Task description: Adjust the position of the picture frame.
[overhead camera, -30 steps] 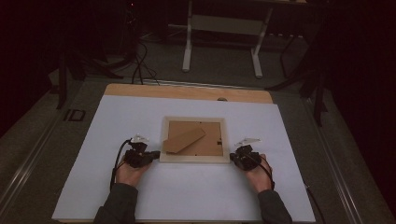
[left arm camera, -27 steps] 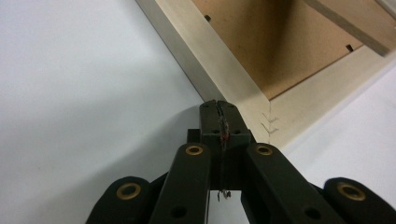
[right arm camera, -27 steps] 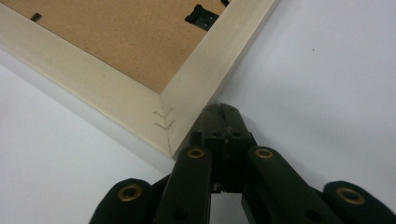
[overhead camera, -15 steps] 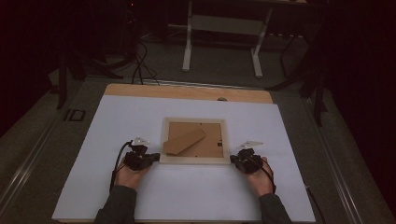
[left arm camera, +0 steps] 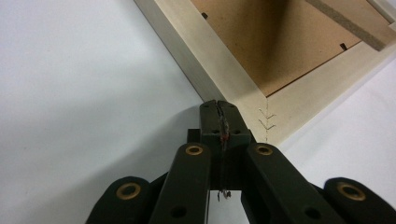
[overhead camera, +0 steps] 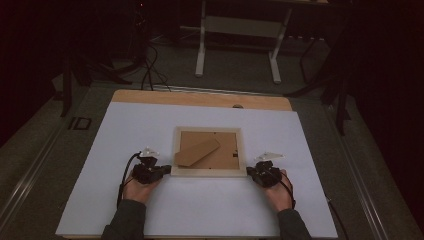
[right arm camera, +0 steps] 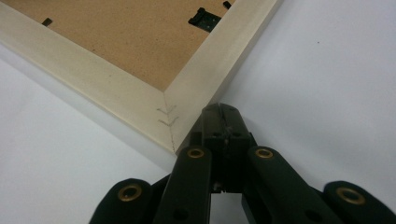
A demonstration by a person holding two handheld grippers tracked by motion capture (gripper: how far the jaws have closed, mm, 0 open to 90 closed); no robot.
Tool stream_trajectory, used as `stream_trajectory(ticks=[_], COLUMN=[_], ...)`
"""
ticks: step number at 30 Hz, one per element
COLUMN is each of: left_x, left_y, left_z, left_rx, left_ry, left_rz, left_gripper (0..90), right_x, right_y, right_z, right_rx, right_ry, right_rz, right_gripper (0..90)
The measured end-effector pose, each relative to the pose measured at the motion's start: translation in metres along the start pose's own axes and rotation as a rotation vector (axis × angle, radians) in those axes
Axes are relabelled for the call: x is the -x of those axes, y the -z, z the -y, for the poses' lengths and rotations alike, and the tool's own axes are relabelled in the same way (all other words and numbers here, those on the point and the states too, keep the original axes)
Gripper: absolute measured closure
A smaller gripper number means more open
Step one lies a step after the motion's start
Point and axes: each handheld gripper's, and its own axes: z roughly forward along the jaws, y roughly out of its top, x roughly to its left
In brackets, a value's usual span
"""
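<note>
With both jaw pairs pressed together, the left gripper (overhead camera: 161, 170) and right gripper (overhead camera: 252, 172) brace the face-down pale wooden picture frame (overhead camera: 208, 172) at its near corners, apparently squaring it; next likely calls for an even push.

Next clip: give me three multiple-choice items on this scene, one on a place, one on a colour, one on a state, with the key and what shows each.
1. Where does the left tool sit?
A. At the frame's near left corner
B. On top of the stand
C. At the table's far edge

2. What colour is the sheet under the frame?
A. Red
B. White
C. Green

3. How do the right tool's jaws stand?
A. Wide open
B. Shut on the stand
C. Shut, with nothing between them

Key: 1 A, since the left gripper view shows its tip at the stapled corner joint; whether it touches is unclear. 2 B, since the high view shows a white sheet all round the frame. 3 C, since the right gripper view shows the jaws pressed together beside the frame's corner. The stand lies flat on the frame's brown back.
</note>
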Motion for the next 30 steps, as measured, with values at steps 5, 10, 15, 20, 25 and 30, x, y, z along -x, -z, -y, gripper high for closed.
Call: stream_trajectory(ticks=[5, 10, 15, 20, 25, 30], left_x=[0.0, -0.001, -0.002, -0.006, -0.007, -0.013], left_y=[0.002, 0.003, 0.003, 0.003, 0.004, 0.011], left_z=[0.001, 0.001, 0.001, 0.001, 0.001, 0.0], left_rx=[-0.002, -0.003, 0.0, 0.001, 0.004, 0.029], left_ry=[0.016, 0.018, 0.02, 0.03, 0.03, 0.08], left_rz=[-0.009, -0.009, -0.012, 0.006, -0.007, -0.026], left_gripper=[90.0, 90.0, 90.0, 90.0, 90.0, 84.7], right_x=[-0.002, -0.003, -0.004, -0.005, -0.009, -0.007], right_y=[-0.001, -0.002, -0.002, -0.003, -0.004, 0.001], right_z=[0.0, -0.001, -0.001, -0.001, -0.001, -0.001], right_rx=[0.007, 0.012, 0.01, 0.016, 0.029, 0.057], right_ry=[-0.002, -0.003, 0.006, 0.025, 0.068, 0.068], right_rz=[0.001, -0.004, -0.001, -0.006, 0.062, 0.091], right_gripper=[90.0, 90.0, 90.0, 90.0, 90.0, 90.0])
